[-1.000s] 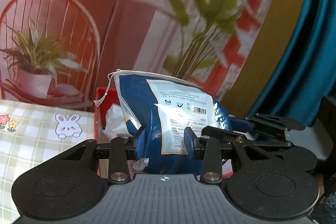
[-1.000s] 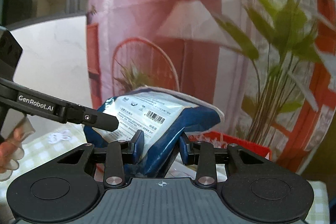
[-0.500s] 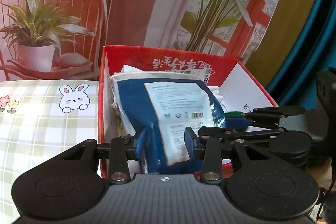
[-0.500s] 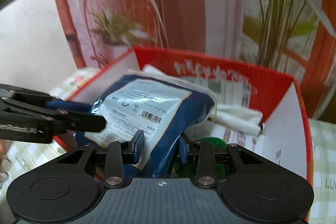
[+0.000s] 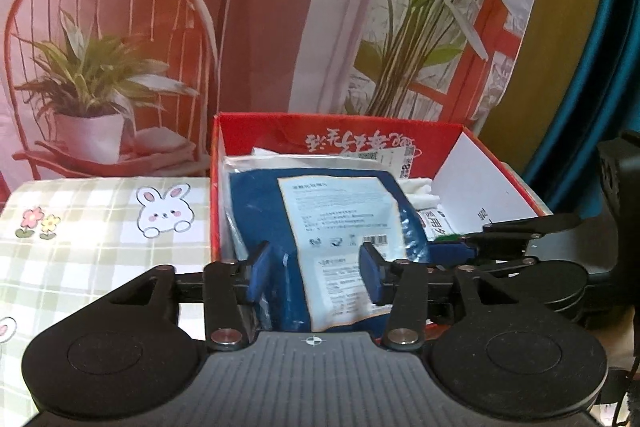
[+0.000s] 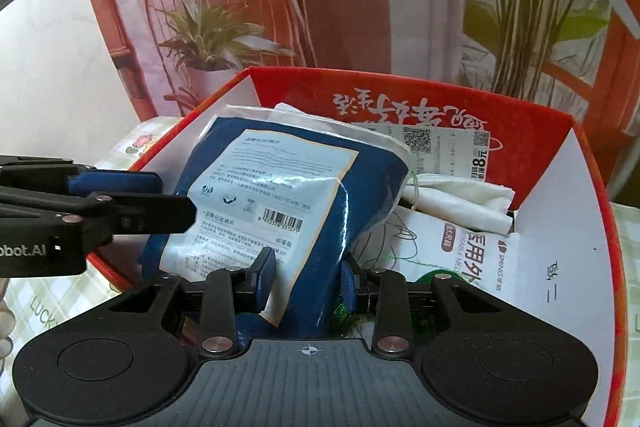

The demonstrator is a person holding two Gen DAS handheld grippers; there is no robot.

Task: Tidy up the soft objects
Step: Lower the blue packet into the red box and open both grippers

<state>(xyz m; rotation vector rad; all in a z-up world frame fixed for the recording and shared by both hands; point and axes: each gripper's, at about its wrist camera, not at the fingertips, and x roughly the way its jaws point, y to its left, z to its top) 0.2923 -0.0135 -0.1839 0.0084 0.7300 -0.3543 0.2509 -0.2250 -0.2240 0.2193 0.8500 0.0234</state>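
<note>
A blue soft packet with a white label [image 5: 332, 223] lies inside the red cardboard box [image 5: 360, 131]. My left gripper [image 5: 316, 277] has its jaws spread wider than the packet's near end, which lies between them. My right gripper [image 6: 308, 281] is shut on the same packet [image 6: 280, 195] at its other end. The left gripper's fingers [image 6: 120, 203] show at the left of the right wrist view, and the right gripper's fingers [image 5: 520, 239] at the right of the left wrist view.
The box [image 6: 560, 211] also holds a white cloth [image 6: 456, 199], a white pack with red print [image 6: 460, 251] and green thread [image 6: 436, 275]. A checked cloth with a rabbit print [image 5: 100, 227] covers the table. A printed backdrop [image 5: 240, 7] stands behind.
Both grippers lowered the blue packet from the air down into the red box. The left jaws have spread wider than half a second ago.
</note>
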